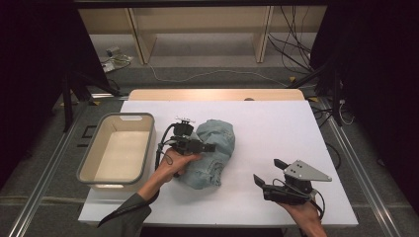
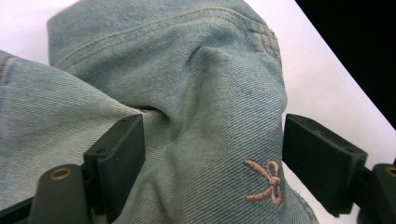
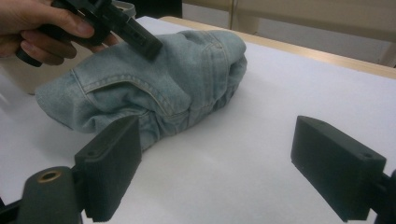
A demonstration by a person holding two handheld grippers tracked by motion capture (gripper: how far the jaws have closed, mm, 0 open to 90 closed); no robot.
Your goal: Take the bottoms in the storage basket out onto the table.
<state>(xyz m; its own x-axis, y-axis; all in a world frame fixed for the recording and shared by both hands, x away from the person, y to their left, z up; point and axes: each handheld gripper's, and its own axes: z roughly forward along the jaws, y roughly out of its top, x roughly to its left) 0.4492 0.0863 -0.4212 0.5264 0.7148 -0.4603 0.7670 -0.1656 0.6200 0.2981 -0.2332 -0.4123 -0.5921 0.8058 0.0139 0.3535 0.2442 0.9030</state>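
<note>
— What does the high view give?

— A white-covered worktop (image 1: 276,133) carries a bundled pair of faded light-blue denim jeans (image 1: 212,153) a little left of its middle. A cream rectangular plastic tub (image 1: 118,150) stands at the worktop's left edge, just beside the jeans. The left gripper (image 1: 210,147), held in the person's left hand (image 1: 175,160), lies over the top of the bundle. The right gripper (image 1: 269,172), with its grey three-cornered plate, sits near the worktop's front right corner in the right hand (image 1: 304,212), well apart from the jeans.

— And the left gripper view?

— Its two black jaws stand spread on either side of a raised fold of the denim. The cloth lies between them; the right jaw is clear of it, while the left jaw sits close against the fabric, and whether it presses cannot be told. A small pinkish embroidered bow (image 2: 266,182) shows on the fold near the right jaw.

— The right gripper view?

— Its jaws stand wide apart over bare white worktop, with nothing between them. Farther off lies the jeans bundle (image 3: 159,88), seams and a pocket edge showing, with the left gripper's jaw tip (image 3: 140,37) resting on top of it and the fingers (image 3: 42,28) of the left hand around its body.
</note>
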